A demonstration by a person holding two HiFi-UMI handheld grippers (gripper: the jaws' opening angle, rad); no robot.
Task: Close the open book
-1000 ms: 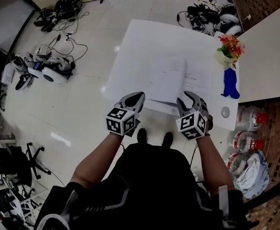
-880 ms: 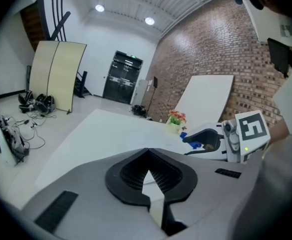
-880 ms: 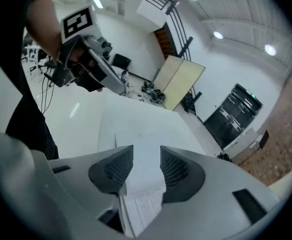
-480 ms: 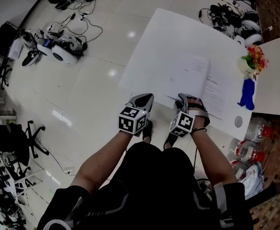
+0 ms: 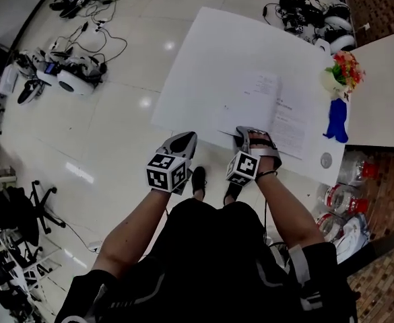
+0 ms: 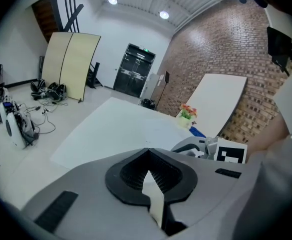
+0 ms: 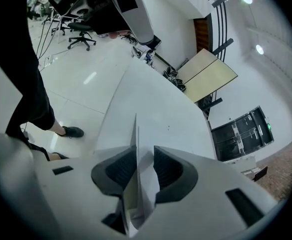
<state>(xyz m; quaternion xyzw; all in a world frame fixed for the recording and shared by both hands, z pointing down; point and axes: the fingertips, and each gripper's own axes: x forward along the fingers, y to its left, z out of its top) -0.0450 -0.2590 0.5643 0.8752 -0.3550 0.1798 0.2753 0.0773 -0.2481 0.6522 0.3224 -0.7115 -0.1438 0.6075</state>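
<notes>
Right now the open book (image 5: 274, 110) lies flat on the white table (image 5: 217, 52), toward its near right part, with both printed pages facing up. The right gripper (image 5: 254, 134) is down at the book's near edge. In the right gripper view a thin stand of pages (image 7: 136, 149) rises between its jaws. The sheets lie against one pad (image 7: 117, 170) and a clear gap remains to the other, so the jaws are fairly wide and not clamped. They have just been closing a little around that paper. The left gripper (image 5: 186, 138) hangs just off the table's near edge, beside the right one and apart from the book. In the left gripper view its jaw tips meet in a point, and I cannot make out anything gripped between them. Farther along the table's right side stand a small pot of flowers (image 5: 345, 67), a blue object (image 5: 336, 121) and a little round disc (image 5: 326, 159). Cables and gear are scattered on the shiny floor (image 5: 102, 133) beyond.
</notes>
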